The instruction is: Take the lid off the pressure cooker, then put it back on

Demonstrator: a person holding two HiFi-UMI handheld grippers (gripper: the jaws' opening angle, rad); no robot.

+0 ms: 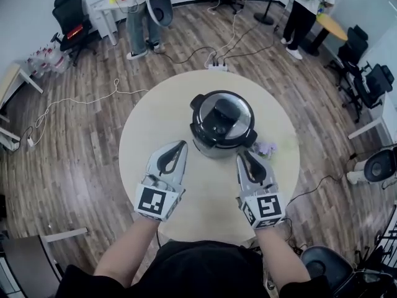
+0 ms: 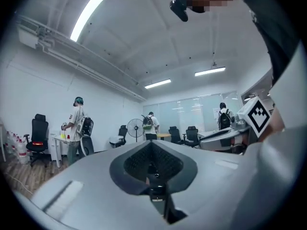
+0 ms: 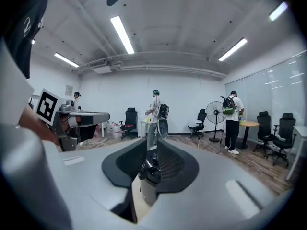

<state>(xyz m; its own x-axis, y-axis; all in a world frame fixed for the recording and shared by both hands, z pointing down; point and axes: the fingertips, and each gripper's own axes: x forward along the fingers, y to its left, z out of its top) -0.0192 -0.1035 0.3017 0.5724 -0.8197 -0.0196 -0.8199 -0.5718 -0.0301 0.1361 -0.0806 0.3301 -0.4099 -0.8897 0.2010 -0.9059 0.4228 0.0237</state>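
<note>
The pressure cooker (image 1: 214, 146), silver with a black lid (image 1: 222, 118) sitting on it, stands at the middle of the round beige table (image 1: 149, 135). Both grippers hover on the near side of it, apart from it. My left gripper (image 1: 181, 144) (image 2: 152, 145) is to the cooker's near left, its jaws pressed together and empty. My right gripper (image 1: 244, 156) (image 3: 152, 139) is to the near right, its jaws a narrow slit apart with nothing between them. Through that slit the cooker (image 3: 148, 174) shows in the right gripper view.
A small purple thing (image 1: 267, 148) lies on the table right of the cooker. On the wooden floor beyond are a power strip (image 1: 217, 67) with cables, office chairs, a fan and two standing people (image 1: 139, 17) (image 1: 304, 11).
</note>
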